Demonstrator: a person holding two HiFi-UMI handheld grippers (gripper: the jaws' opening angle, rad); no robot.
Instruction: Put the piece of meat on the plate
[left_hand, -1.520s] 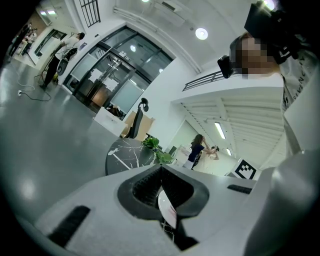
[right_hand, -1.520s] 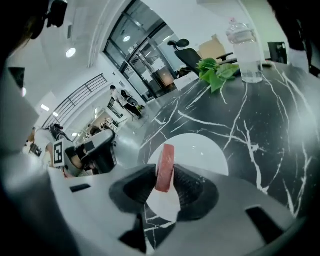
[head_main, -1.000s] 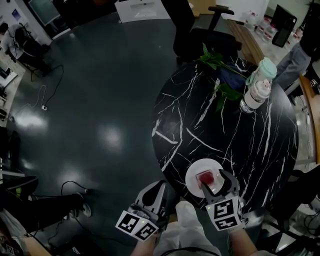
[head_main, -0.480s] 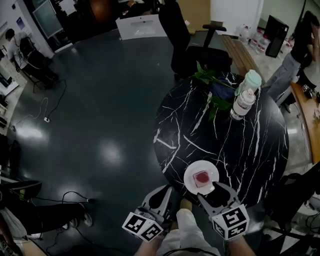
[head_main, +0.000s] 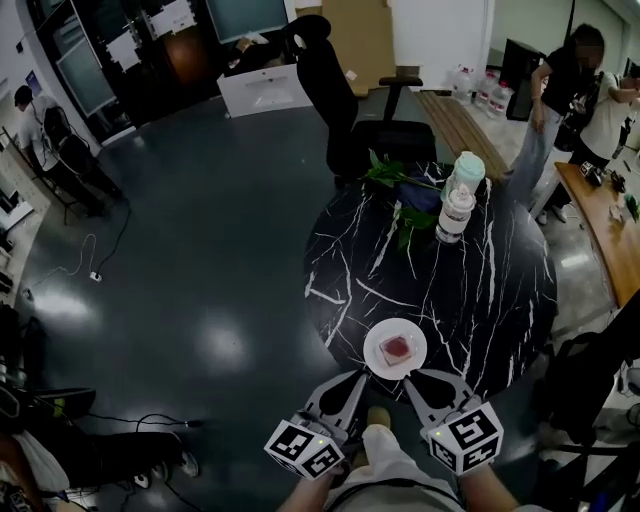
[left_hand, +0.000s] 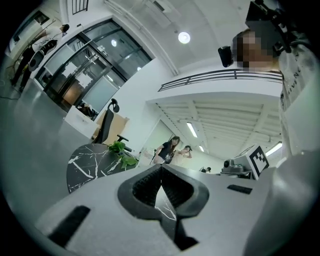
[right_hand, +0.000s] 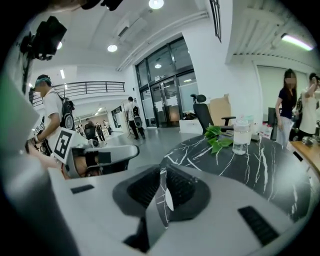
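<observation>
Right gripper (right_hand: 161, 172): jaws closing, down to a thin slit. Only the table top and a sliver of white plate rim show through the gap, so nothing is held. It points somewhat downward at the near table edge.

Left gripper (left_hand: 161, 169): jaws together, tips meeting, nothing between them. It points about level, across the table toward the far side.

In the head view both grippers sit side by side at the near edge of the table (head_main: 470, 290), tips aimed forward and clear of the table top as far as I can tell.

The meat (head_main: 397, 348) is a small red lump lying on the plate (head_main: 371, 356), roughly at its middle. The plate stands on the table's near edge, just ahead of the two grippers and about between their tips. The right gripper looks slightly nearer. The meat reads as roughly squarish and is too small to give a long axis.

Judgement: the placing looks done. Neither tool touches the meat or the plate, and no further grasp seems needed.

Farther back on the table are a bottle (head_main: 457, 205) and some green leaves (head_main: 395, 180), well apart from the plate.
</observation>
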